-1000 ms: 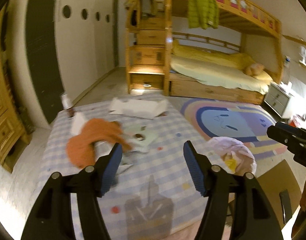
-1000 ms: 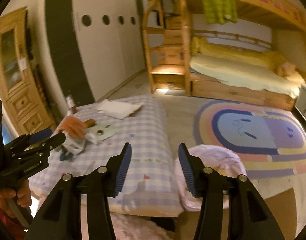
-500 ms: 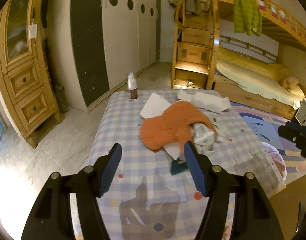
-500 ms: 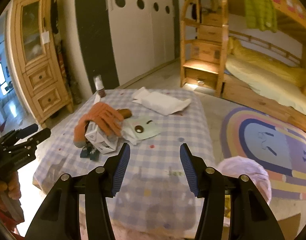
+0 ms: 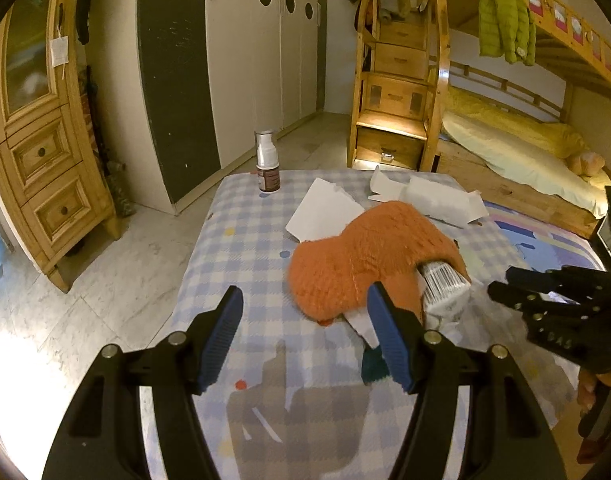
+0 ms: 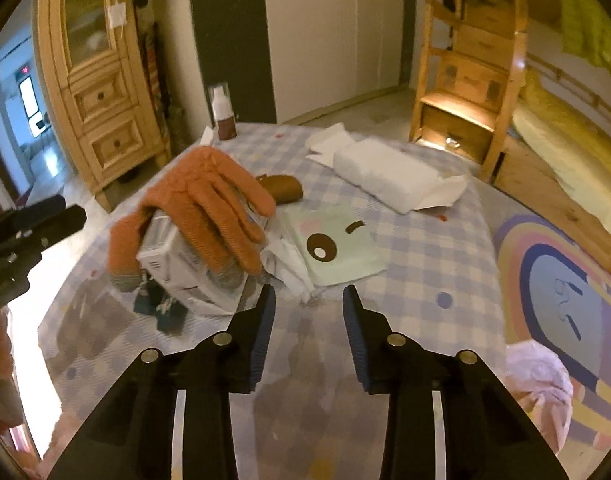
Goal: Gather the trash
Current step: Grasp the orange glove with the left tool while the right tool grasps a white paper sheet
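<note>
Starting out: nothing collected, both grippers empty. Left gripper [image 5: 303, 336] spread; right gripper [image 6: 308, 330] has just been closing on nothing, still parted. Crumpled white carton [image 6: 181, 264] under orange knitted glove [image 6: 209, 200] remains on checked-cloth worktop [image 6: 425, 256].

Each camera sits on a gripper and looks forward and downward along its two blue-padded black fingers, close over the blue-and-white checked cloth [image 5: 241, 248]. The left wrist view faces the fuzzy orange glove [image 5: 369, 256] from its cuff side; the right wrist view faces it from the fingertip side. Both share the glove, the brown bottle with a white cap [image 6: 223, 114] and the white folded paper [image 6: 389, 172].
</note>
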Available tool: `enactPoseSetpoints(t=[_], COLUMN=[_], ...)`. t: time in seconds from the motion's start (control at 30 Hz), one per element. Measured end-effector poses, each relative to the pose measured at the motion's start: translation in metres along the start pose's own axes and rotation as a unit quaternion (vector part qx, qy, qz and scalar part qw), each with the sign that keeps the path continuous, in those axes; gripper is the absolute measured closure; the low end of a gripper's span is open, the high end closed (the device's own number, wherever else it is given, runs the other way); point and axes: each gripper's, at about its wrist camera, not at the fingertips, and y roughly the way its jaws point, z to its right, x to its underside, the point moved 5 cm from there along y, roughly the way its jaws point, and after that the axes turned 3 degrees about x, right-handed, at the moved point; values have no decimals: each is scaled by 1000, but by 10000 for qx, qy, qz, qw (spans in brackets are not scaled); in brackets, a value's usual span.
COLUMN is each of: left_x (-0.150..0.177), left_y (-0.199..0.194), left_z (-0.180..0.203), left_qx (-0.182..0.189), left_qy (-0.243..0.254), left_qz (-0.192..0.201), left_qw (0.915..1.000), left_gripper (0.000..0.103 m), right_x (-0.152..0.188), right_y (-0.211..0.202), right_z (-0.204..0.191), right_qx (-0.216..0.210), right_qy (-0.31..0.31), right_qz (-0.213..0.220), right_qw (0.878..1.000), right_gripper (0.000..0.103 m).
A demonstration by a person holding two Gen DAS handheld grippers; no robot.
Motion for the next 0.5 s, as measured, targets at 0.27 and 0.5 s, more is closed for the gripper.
enactPoseSetpoints(t=[0.27, 0.5], left_x=[-7, -7], left_y=[8, -3], left_z=[1, 5], left_qx=[61, 149], left_qy=[-71, -86], left_qz=[-34, -9], left_qw=[10000, 9999], left_gripper=[40, 33], right_x=[-8, -10], right_y=[35, 25], right_z=[-8, -9], right_qx=[-36, -256], right_qy=[-294, -225], right_qz=[-266, -83], right_qw=[9992, 9994], right_gripper=[68, 102])
